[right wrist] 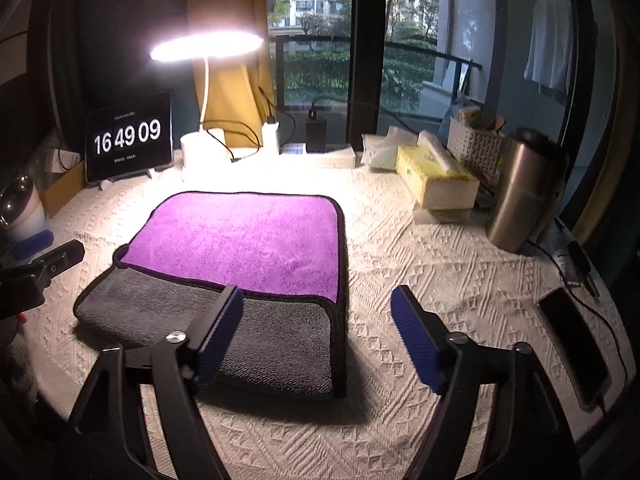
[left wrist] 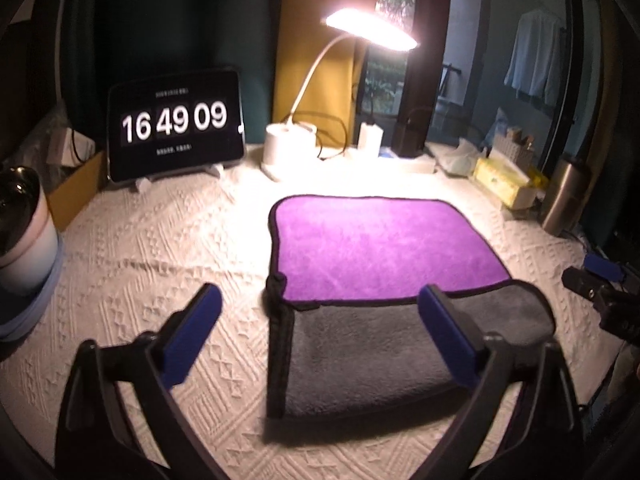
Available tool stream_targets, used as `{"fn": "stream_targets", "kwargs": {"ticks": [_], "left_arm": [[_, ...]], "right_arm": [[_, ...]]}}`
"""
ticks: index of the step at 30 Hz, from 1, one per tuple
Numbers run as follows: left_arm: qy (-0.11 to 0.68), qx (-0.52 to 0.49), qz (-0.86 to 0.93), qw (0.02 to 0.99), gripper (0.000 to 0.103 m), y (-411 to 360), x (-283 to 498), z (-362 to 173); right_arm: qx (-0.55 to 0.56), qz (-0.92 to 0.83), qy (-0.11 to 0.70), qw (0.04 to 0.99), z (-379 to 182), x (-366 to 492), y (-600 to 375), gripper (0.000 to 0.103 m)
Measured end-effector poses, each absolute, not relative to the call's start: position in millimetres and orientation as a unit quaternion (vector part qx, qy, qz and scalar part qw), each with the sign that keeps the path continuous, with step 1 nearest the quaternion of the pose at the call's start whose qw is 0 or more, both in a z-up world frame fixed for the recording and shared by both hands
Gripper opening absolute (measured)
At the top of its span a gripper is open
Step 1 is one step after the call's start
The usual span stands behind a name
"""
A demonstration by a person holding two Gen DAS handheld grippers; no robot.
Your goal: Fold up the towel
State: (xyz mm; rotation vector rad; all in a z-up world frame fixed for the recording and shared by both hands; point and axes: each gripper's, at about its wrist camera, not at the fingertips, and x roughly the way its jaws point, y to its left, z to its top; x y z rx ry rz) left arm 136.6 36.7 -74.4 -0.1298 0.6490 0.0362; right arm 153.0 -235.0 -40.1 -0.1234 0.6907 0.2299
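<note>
Both tools released: left tool [left wrist: 320, 336], right tool [right wrist: 318, 336] above folded towel [right wrist: 240, 248] near edge; tablecloth [right wrist: 440, 264] bare rightward.

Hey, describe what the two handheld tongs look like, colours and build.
Both the left tongs and the right tongs have matte black angular frames, each with two fingers faced by flat blue pads. Round silver screw heads sit at the right frame's joints. No cables, markings or sleeves are visible on them.

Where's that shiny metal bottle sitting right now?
The metal bottle stands upright at the table's right edge in the right wrist view, just right of the yellow tissue box and in front of the white basket.
</note>
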Motion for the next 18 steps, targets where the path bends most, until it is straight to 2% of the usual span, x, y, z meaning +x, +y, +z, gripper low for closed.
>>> {"fn": "stream_targets", "kwargs": {"ticks": [1,6,8,10,12,18], "left_arm": [[0.326,-0.067,0.017,0.943,0.090,38.2,140.3,-78.5],[0.353,-0.074,0.019,0.933,0.086,42.5,153.4,-95.6],[0.364,-0.076,0.017,0.928,0.077,43.3,157.7,-101.1],[0.375,-0.077,0.017,0.923,0.073,43.4,161.6,-106.5],[0.386,-0.077,0.018,0.919,0.070,43.0,164.8,-111.9],[0.414,-0.074,0.006,0.907,0.051,39.9,171.9,-125.0]], "right_arm": [[-0.060,0.114,0.341,0.931,-42.3,155.8,-235.0,0.075],[-0.057,0.122,0.362,0.922,-56.0,167.8,-235.3,0.067],[-0.055,0.125,0.370,0.919,-61.1,172.4,-235.5,0.064],[-0.056,0.127,0.376,0.916,-65.3,176.4,-236.0,0.063],[-0.054,0.130,0.383,0.913,-69.8,180.6,-237.1,0.056],[-0.053,0.137,0.404,0.903,-85.8,192.4,-237.5,0.050]]}}
